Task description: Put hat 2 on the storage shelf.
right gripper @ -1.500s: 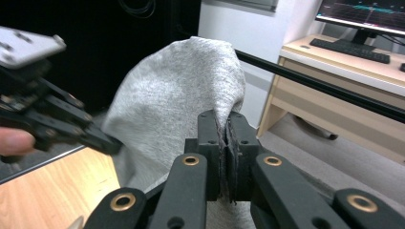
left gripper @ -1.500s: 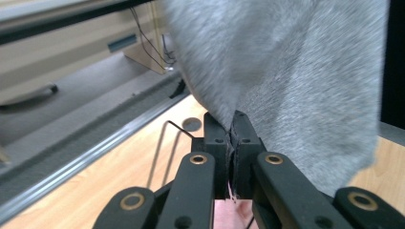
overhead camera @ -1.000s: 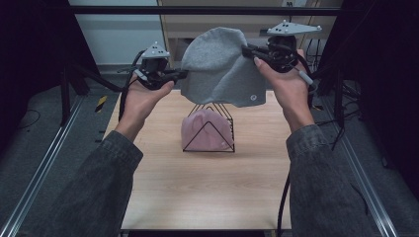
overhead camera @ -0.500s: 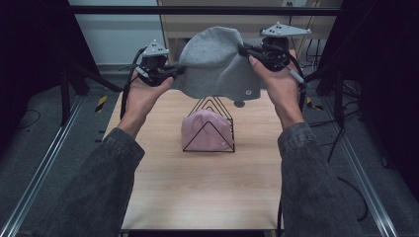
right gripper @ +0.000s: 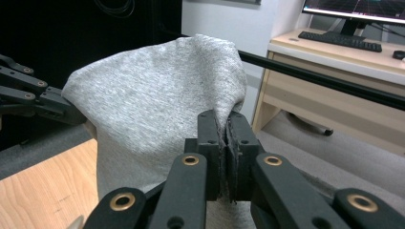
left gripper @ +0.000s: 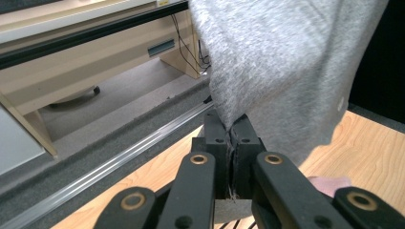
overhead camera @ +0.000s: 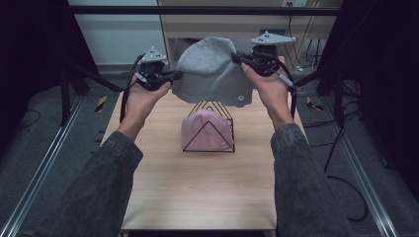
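A grey knit beanie hangs in the air, stretched between my two grippers above the far half of the table. My left gripper is shut on its left edge, and the grey fabric rises from between the closed jaws. At the other side my right gripper is shut on the beanie's right edge. Directly below stands a black wire rack with a pink beanie draped on it.
The light wooden table has metal rails along both sides. A black bar crosses overhead at the back. Cables trail off the right edge. A desk with a keyboard stands beyond the table.
Both grippers have sunk a little with the grey beanie, bringing it lower and closer over the wire rack. The right hand has shifted slightly inward.
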A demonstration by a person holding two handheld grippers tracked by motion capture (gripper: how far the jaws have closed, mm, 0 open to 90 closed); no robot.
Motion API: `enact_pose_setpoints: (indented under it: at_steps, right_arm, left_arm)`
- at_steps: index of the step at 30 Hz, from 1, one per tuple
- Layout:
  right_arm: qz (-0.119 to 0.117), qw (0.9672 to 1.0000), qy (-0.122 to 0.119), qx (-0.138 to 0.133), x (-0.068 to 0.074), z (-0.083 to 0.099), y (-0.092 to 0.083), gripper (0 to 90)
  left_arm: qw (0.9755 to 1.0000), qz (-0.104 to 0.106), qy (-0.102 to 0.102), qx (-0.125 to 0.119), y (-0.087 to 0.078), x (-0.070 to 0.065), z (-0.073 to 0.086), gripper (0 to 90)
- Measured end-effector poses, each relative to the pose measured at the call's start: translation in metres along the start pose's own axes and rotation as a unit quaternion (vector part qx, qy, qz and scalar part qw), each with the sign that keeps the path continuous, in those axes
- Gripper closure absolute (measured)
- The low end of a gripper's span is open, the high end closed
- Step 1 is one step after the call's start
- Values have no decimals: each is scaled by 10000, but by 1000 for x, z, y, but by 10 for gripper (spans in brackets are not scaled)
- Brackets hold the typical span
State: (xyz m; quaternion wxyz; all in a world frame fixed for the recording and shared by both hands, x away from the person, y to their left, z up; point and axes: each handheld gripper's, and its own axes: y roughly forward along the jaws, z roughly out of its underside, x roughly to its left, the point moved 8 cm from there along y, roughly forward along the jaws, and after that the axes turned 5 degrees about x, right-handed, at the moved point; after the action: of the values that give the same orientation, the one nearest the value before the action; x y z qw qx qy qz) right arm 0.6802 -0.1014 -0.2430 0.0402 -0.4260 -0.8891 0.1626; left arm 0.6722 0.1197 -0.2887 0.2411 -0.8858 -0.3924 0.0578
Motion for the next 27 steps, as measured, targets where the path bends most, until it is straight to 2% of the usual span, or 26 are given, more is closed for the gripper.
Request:
enact_pose_setpoints:
  at_steps: [8, 10, 15, 16, 27]
  right_arm:
    - [13, 9999, 80, 80, -4, 15, 9, 861]
    - [29, 9999, 74, 105, -5, 18, 12, 861]
    - [47, 9998, 112, 153, -6, 26, 20, 861]
    - [43, 9998, 113, 166, -6, 29, 21, 861]
    - [-19, 9994, 115, 324, 1, 53, 29, 861]
  left_arm:
    - [9999, -57, 7, 87, 10, 0, 8, 880]
    - [10000, -60, -44, 64, 12, 1, 8, 880]
    - [9998, -120, 53, 153, 18, 1, 14, 880]
    - [9998, -121, 11, 146, 20, 2, 15, 880]
    - [9995, -49, -52, 317, 26, 2, 34, 880]
